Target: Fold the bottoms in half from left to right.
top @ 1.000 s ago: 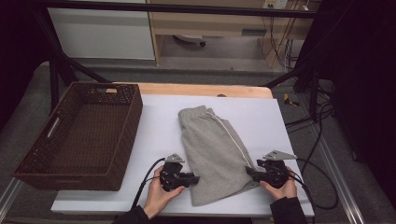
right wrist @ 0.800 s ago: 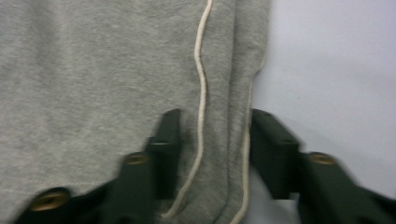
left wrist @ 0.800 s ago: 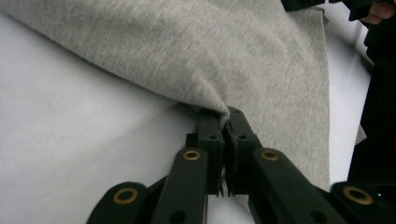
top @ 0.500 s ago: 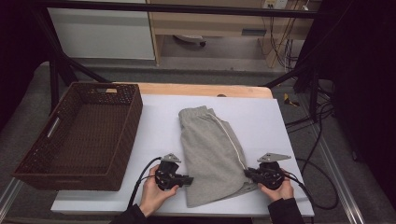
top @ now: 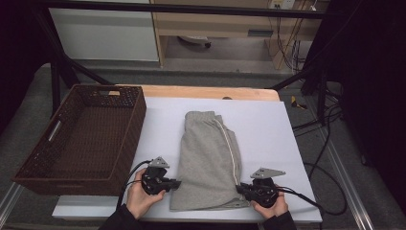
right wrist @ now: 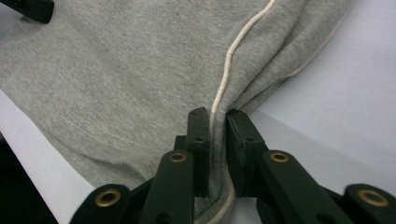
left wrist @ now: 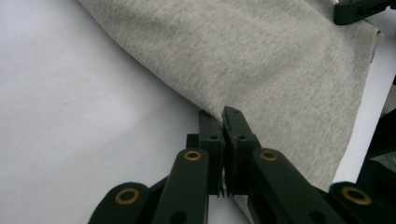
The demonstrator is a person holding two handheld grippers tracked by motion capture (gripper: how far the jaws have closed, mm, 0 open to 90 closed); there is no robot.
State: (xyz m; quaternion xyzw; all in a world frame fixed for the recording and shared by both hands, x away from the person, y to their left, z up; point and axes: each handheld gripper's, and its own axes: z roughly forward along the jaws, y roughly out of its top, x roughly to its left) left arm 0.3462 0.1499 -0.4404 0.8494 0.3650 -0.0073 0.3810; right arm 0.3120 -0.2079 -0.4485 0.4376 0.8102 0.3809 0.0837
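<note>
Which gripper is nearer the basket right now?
Left. The left gripper sits at the shorts' left hem corner, just past the basket's near right corner. The right gripper is across the shorts, at their right hem corner.

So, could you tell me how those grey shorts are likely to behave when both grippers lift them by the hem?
The grey shorts will probably sag between the left gripper and right gripper, since the knit already bunches at the jaws. They look light, and the fabric seems unlikely to slip.
</note>
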